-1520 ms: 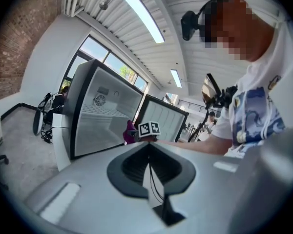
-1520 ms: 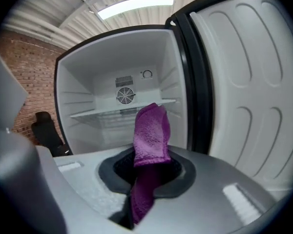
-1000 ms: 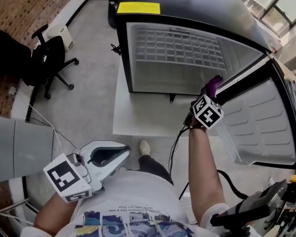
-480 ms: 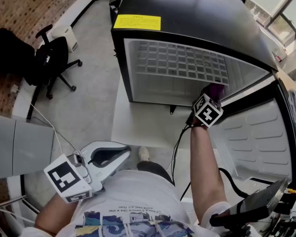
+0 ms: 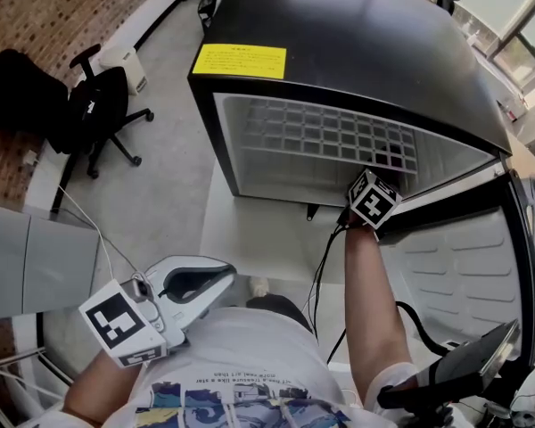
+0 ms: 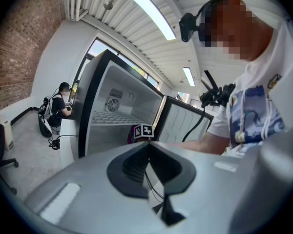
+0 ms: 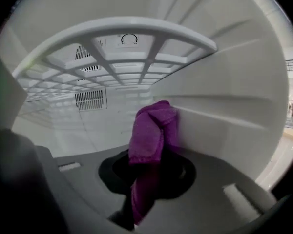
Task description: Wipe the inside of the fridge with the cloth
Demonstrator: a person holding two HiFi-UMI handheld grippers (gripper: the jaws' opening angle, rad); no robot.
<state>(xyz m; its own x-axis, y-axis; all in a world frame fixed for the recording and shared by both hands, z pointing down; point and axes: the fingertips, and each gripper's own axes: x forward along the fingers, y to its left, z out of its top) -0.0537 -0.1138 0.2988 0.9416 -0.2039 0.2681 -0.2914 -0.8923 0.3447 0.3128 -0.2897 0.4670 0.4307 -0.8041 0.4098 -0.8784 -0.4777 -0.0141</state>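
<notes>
Grey floor lies under me, with a brick wall and an office chair (image 5: 89,105) well off beyond my left gripper (image 5: 216,281). In the head view the black fridge (image 5: 357,43) stands open ahead. Its door (image 5: 464,266) is swung out to the right of my right gripper (image 5: 375,196), which reaches in just under the wire shelf (image 5: 330,136) so the cloth can meet the liner. I hold the left gripper low beside my body, out of the way, since one arm can do the wiping

In the left gripper view its jaws meet at the tips with nothing between them, and the fridge is well ahead

In the right gripper view the jaws are clamped on the purple cloth (image 7: 149,130). Its bunched top stands ahead of the tips and seems to touch the white side wall (image 7: 224,126) on the gripper's right. I judge the wiping is at an early stage, with most of the liner yet to cover
</notes>
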